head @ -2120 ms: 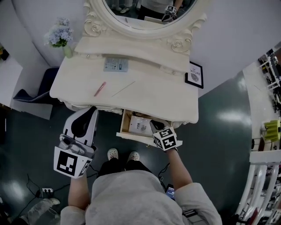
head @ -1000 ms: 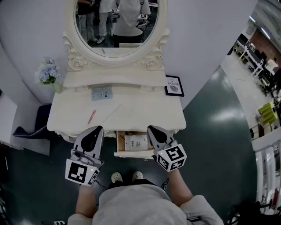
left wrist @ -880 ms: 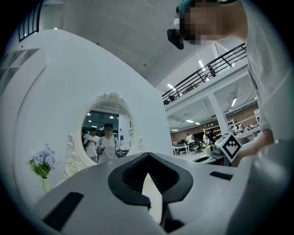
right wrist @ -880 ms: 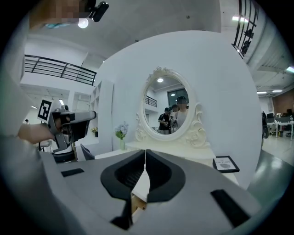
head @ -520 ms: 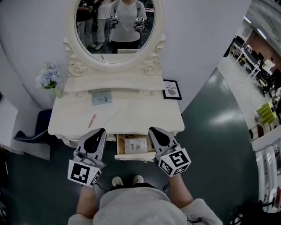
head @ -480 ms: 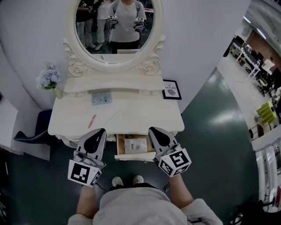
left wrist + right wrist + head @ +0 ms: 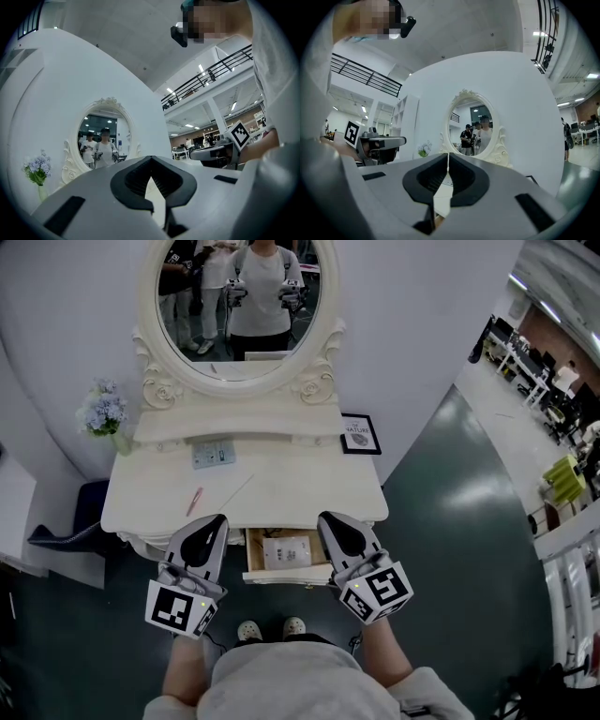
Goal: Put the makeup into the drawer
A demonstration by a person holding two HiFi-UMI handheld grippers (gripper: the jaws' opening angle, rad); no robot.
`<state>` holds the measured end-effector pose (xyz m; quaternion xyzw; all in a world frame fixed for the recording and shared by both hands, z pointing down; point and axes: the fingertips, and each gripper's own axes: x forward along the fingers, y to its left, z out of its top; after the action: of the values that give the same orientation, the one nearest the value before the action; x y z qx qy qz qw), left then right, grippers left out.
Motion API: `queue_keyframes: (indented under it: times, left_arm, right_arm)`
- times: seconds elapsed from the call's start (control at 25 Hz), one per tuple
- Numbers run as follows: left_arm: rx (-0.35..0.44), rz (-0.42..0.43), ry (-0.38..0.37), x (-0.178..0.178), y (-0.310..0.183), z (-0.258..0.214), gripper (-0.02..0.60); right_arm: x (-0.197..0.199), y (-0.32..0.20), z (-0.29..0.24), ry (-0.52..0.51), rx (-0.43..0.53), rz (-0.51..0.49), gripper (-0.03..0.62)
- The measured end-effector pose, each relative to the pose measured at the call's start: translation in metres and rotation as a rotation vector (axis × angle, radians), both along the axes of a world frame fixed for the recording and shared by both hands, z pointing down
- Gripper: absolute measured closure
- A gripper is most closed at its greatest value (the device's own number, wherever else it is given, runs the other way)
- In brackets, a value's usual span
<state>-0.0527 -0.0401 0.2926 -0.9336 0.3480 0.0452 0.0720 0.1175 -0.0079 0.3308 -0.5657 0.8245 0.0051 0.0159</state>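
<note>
Person's grey-shirted torso (image 7: 281, 690) at bottom of head view, white shoes (image 7: 246, 629) on the dark floor below. Both grippers held out side by side in front of the vanity, roughly level, well apart from each other. Left gripper (image 7: 214, 518) has its jaws pressed together at the tips, nothing between them. Right gripper (image 7: 328, 517) is the same, tips meeting, nothing pinched. Between the two grippers the drawer (image 7: 286, 576) is pulled out, and a flat white makeup package (image 7: 286, 551) lies inside it, touched by neither gripper. Beyond, on the cream vanity top (image 7: 309, 488): a pink makeup pencil (image 7: 194, 502) left of centre, with a thin pale stick (image 7: 239, 487) just beside it, both loose on the surface. Farther back, a blue-grey makeup card (image 7: 213, 455) lies flat below the raised shelf (image 7: 234, 423). A small framed picture (image 7: 360, 434) leans at the right rear corner. A vase of pale blue flowers (image 7: 103, 413) stands at the left rear corner. The oval mirror (image 7: 239, 296) in its carved frame is behind, with people reflected in it.
</note>
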Motion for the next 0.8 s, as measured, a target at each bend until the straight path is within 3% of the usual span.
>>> queue_keyframes:
  times: [0.8]
  left_arm:
    - [0.0,-0.017,0.023,-0.004,0.002,-0.005,0.569]
  right_arm:
    - [-0.002,0.007,-0.017,-0.022,0.048,0.004,0.569]
